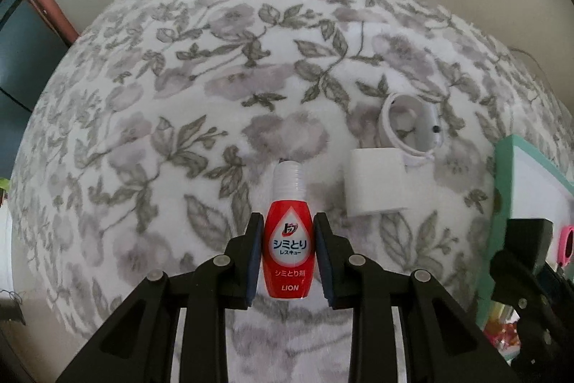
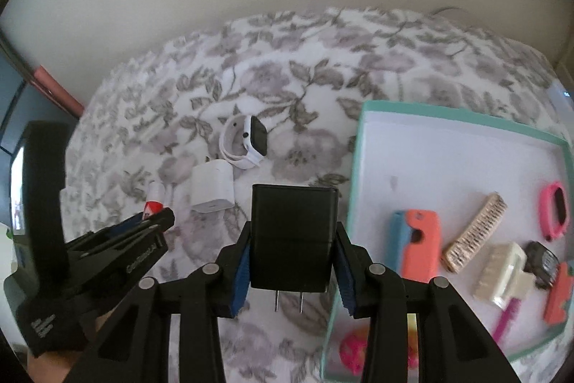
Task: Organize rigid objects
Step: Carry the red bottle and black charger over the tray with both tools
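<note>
While your left gripper (image 1: 287,253) pinched the little red stain-remover bottle (image 1: 286,239) above the floral blanket (image 1: 179,96), your right gripper (image 2: 292,261) squeezed a black plug adapter (image 2: 293,239) just beside the teal-rimmed box (image 2: 466,167), prongs toward you.

On the small red plastic bottle with a clear ribbed cap (image 1: 286,239) we read white and blue print in Japanese: a logo "トップ" at the top of a white drop-shaped panel, then "シミとり" in large blue characters, "レスキュー" beneath it, "シミとり剤" in pale letters on the red, and the brand "LION" at the base (all upright and sharp in the left wrist view). In the right wrist view, the black plastic arm of the left gripper (image 2: 152,216) carries pale lettering along its side and more on its lower block; both are too blurred for us to read.
</note>
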{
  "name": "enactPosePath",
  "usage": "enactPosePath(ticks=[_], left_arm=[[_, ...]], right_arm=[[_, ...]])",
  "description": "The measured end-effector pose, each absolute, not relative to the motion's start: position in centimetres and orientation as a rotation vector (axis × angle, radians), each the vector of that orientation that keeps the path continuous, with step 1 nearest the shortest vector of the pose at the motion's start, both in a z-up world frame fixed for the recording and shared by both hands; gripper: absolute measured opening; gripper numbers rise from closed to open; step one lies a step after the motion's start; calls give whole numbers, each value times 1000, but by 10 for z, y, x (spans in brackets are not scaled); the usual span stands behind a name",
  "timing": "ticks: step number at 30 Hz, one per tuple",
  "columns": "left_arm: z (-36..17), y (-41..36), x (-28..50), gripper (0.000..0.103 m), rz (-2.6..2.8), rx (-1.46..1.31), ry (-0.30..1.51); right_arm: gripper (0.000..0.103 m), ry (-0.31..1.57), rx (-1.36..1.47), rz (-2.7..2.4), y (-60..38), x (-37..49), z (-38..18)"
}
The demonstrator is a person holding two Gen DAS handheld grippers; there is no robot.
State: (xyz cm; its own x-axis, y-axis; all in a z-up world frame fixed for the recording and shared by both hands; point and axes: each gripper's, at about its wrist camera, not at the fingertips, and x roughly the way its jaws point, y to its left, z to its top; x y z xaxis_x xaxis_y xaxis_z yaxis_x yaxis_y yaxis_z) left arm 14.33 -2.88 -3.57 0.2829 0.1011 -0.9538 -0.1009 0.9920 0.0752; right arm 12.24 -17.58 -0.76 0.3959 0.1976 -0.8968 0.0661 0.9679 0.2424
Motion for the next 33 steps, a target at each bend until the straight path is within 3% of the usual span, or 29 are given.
enactPosePath(ticks=[14,22,33], left_arm=[[42,-73,112,29,88,65,1131],[54,-99,102,29,53,83,1113],[63,-161,155,29,-83,59,1124]], right_arm=[[42,1094,306,-34,-238,68,37],[43,1056,305,-69,-261,57,51],[43,1029,338,-181,-325,94,51]])
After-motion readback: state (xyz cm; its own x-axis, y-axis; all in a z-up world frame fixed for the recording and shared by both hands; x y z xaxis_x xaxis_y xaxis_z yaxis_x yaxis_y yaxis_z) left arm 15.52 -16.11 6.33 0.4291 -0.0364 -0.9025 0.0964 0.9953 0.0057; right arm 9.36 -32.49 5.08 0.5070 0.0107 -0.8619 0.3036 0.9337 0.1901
